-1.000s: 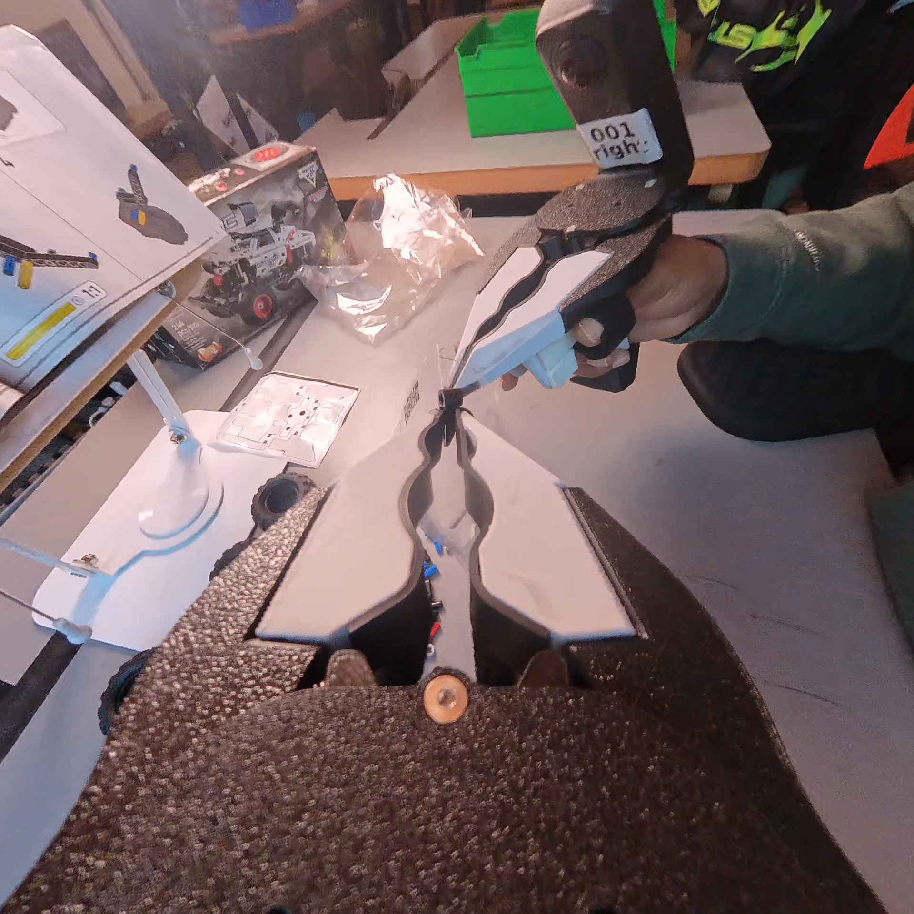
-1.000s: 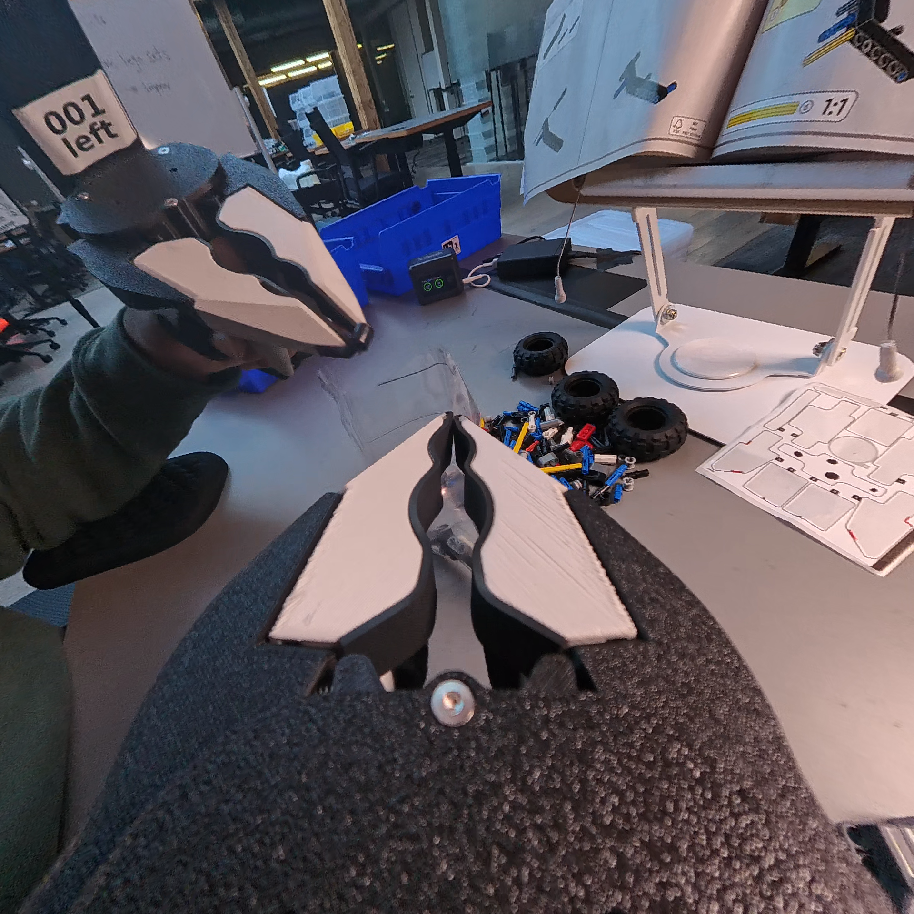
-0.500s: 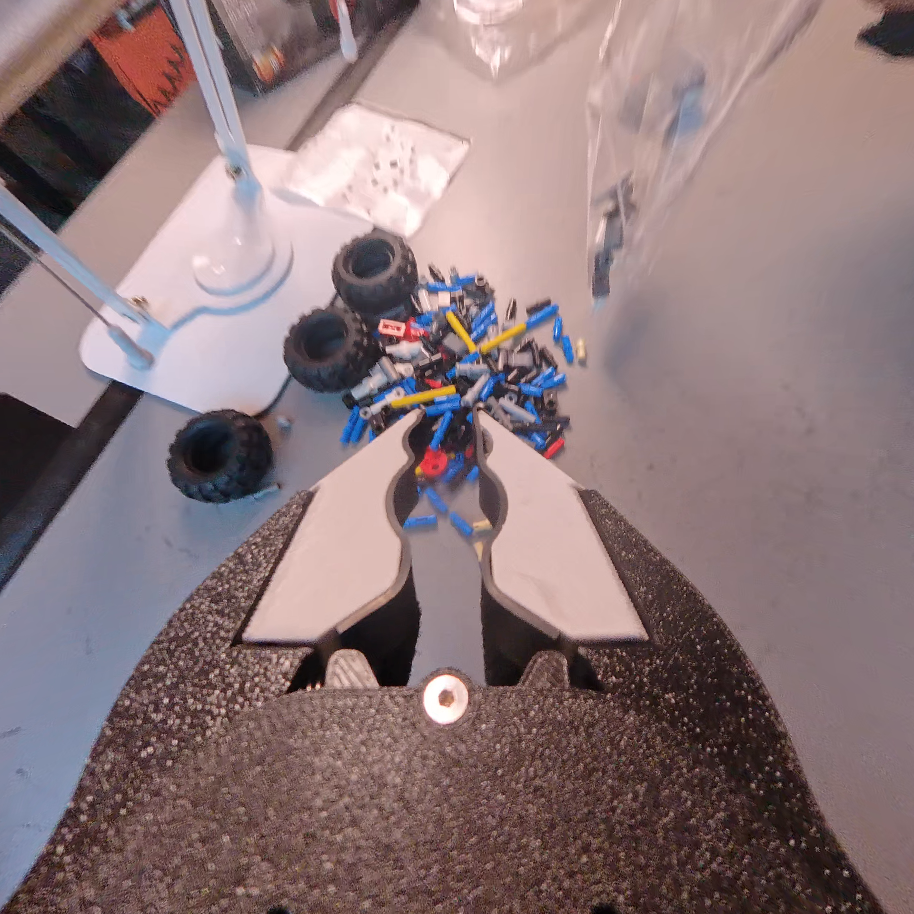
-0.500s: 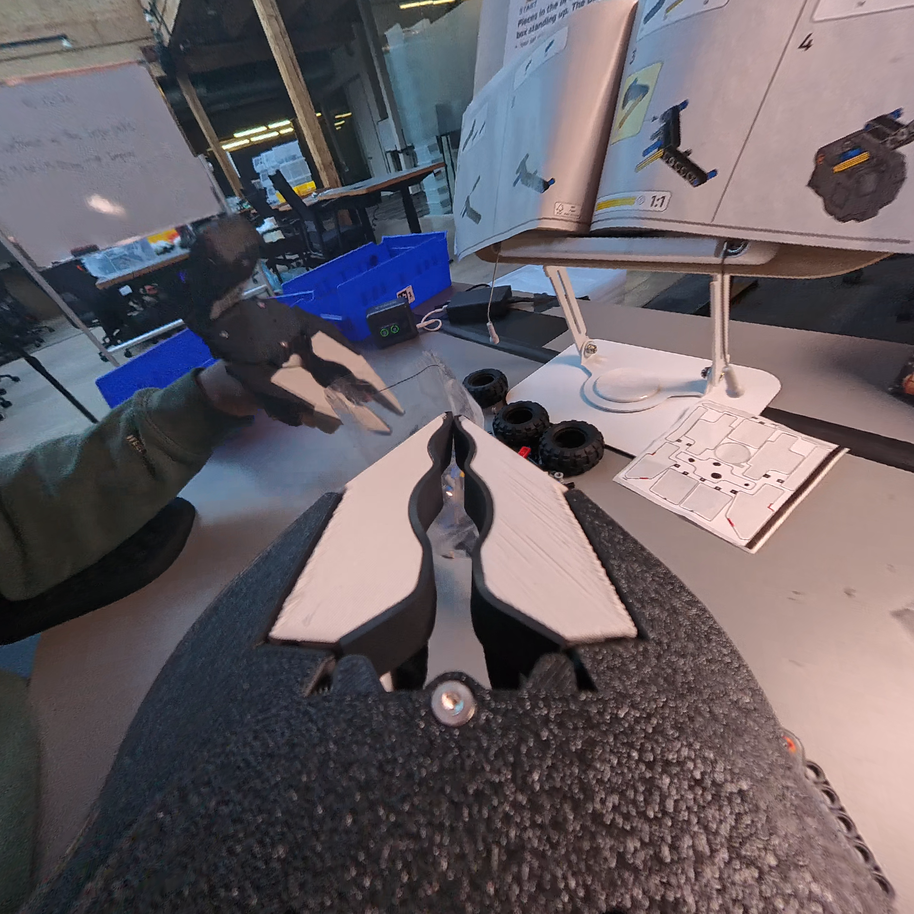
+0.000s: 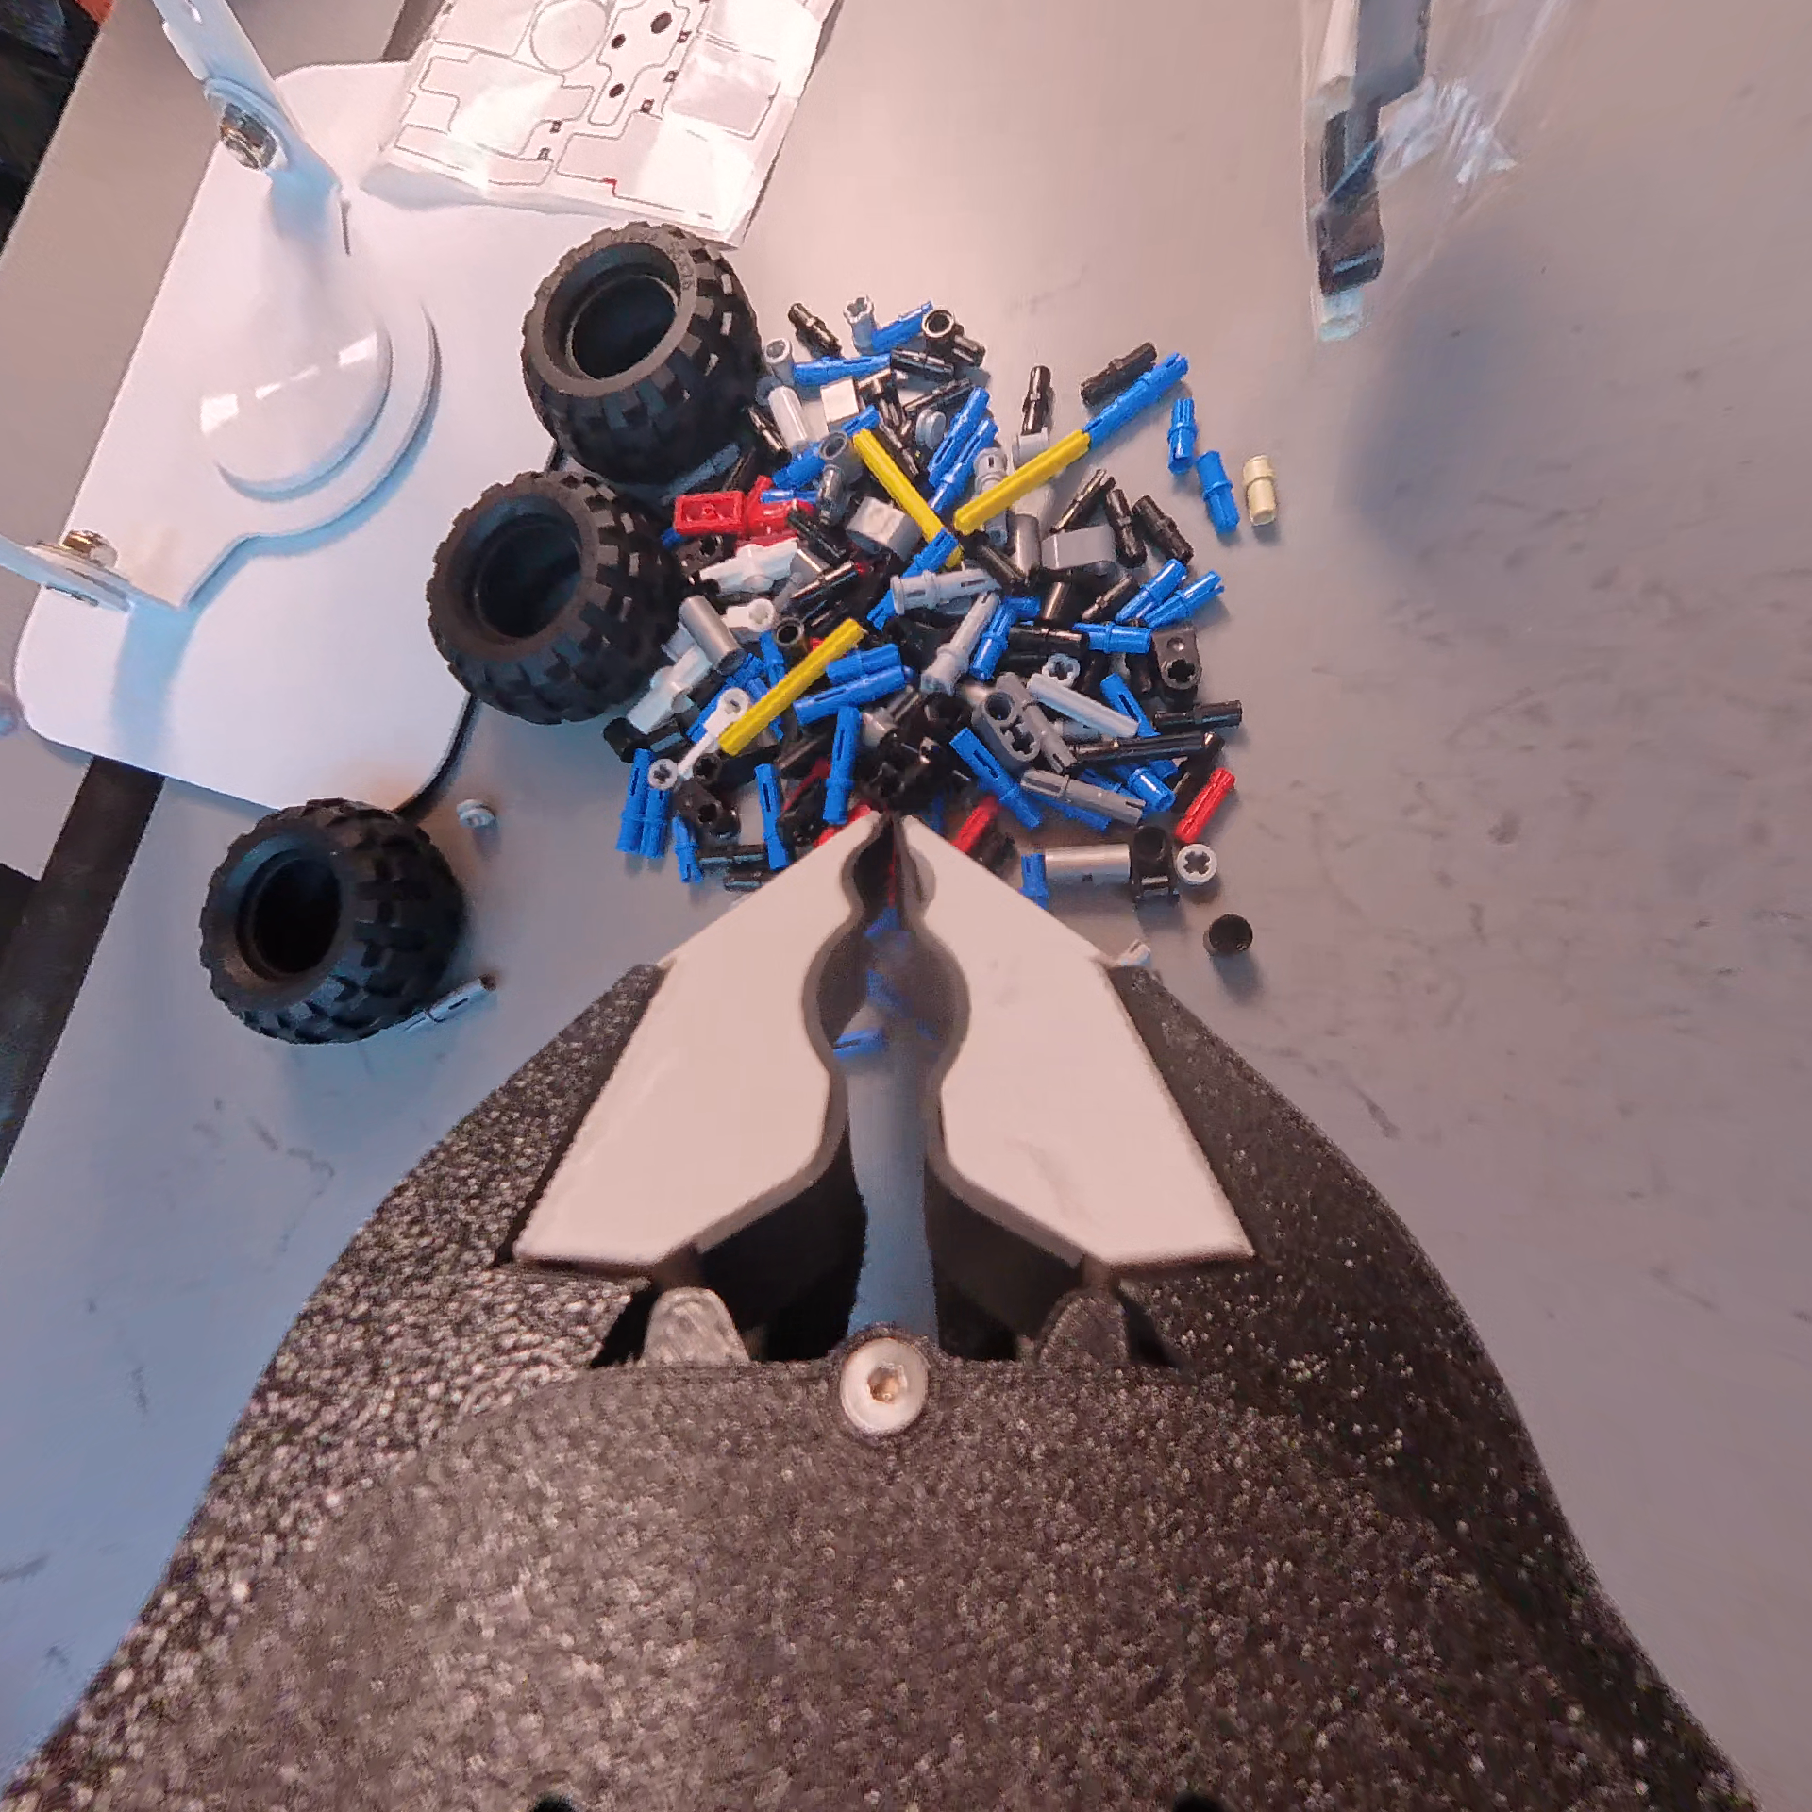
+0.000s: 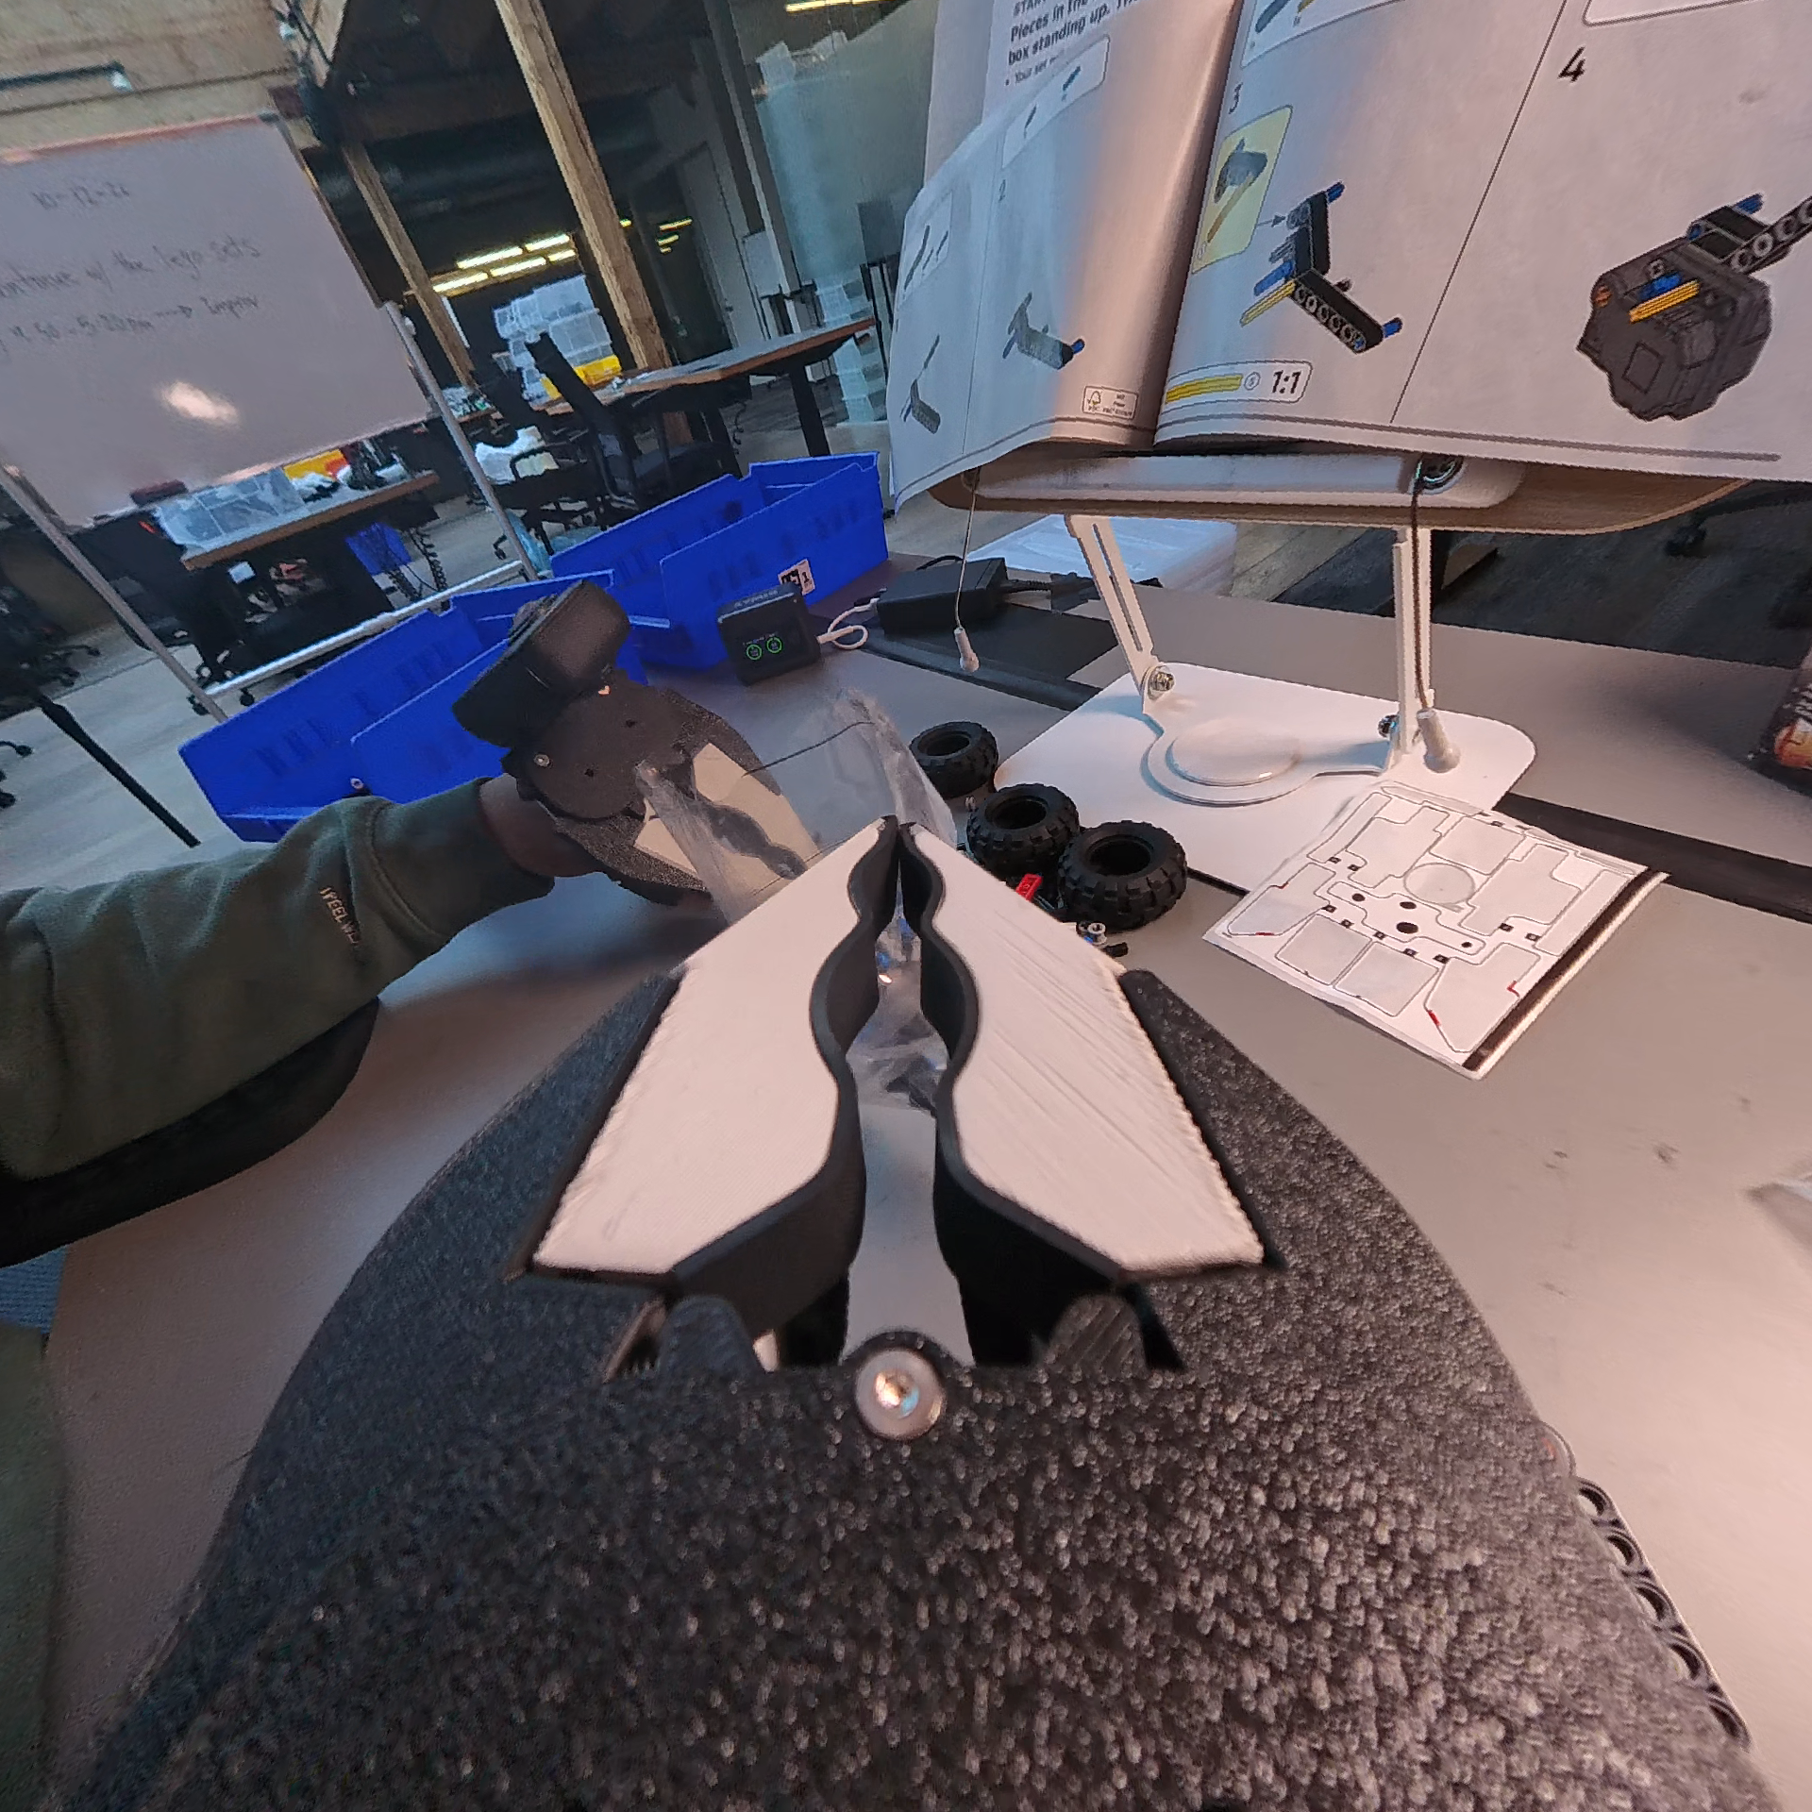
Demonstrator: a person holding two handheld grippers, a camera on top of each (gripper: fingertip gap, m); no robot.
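My left gripper (image 5: 888, 829) points down at the near edge of a pile of small blue, black, grey, yellow and red building pieces (image 5: 941, 628). Its jaws are closed at the tips. I cannot tell if a piece is pinched. Three black tyres (image 5: 549, 598) lie left of the pile. My right gripper (image 6: 897, 833) is shut on a clear plastic bag (image 6: 863, 755) and holds it up above the table. The bag (image 5: 1373, 147) hangs at the top right of the left wrist view with a few dark pieces inside. The left gripper (image 6: 686, 814) shows behind the bag.
A white book stand base (image 5: 245, 549) and a sticker sheet (image 5: 608, 108) lie beyond the tyres. The stand holds an open instruction booklet (image 6: 1373, 245). Blue bins (image 6: 686, 559), a small black device (image 6: 765, 637) and a whiteboard (image 6: 176, 304) are at the far left. My right fingertips sit around 25 centimeters from my left ones.
My left gripper left the bag, swung down over the pile with its jaws open, then closed them at the pile's near edge. My right gripper kept the bag and rose.
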